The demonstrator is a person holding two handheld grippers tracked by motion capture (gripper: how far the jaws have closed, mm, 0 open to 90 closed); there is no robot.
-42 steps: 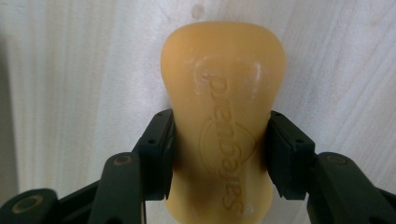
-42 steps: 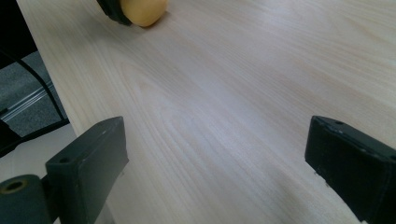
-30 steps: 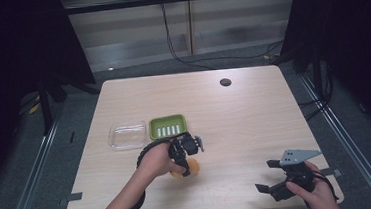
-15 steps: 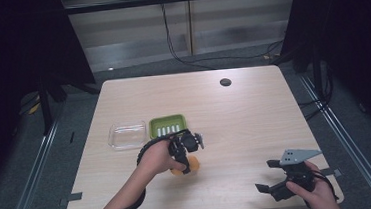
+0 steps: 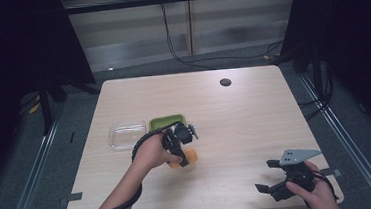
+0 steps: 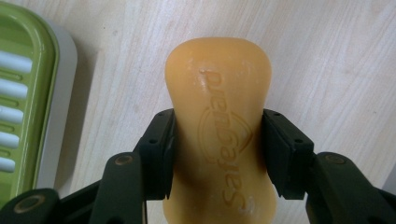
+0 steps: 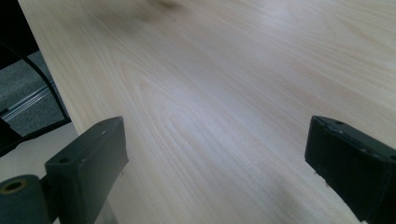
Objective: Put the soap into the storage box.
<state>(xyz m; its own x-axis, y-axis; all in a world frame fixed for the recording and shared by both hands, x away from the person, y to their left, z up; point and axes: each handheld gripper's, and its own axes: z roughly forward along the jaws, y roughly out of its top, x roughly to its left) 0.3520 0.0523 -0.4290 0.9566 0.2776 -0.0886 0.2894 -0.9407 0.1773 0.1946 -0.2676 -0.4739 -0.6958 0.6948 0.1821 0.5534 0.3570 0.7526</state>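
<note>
An orange bar of soap [image 6: 217,116] with embossed lettering is clamped at its waist between the two black pads of my left gripper [image 6: 217,149]. In the high view that soap [image 5: 188,157] hangs just over the table's middle, below the left gripper [image 5: 179,150] and near the green soap dish [image 5: 167,122]. The dish's slotted green rim [image 6: 23,93] lies at the left edge of the left gripper view. My right gripper [image 5: 269,175] rests at the table's front right, jaws spread wide with nothing but bare wood between them [image 7: 215,154].
A clear plastic lid or tray [image 5: 127,134] lies left of the green dish. A dark round grommet [image 5: 225,82] sits at the far side of the wooden table [image 5: 255,119]. Cables hang behind the table's back edge.
My left gripper has shifted slightly with the soap, staying just below the green dish. The right gripper has kept still.
</note>
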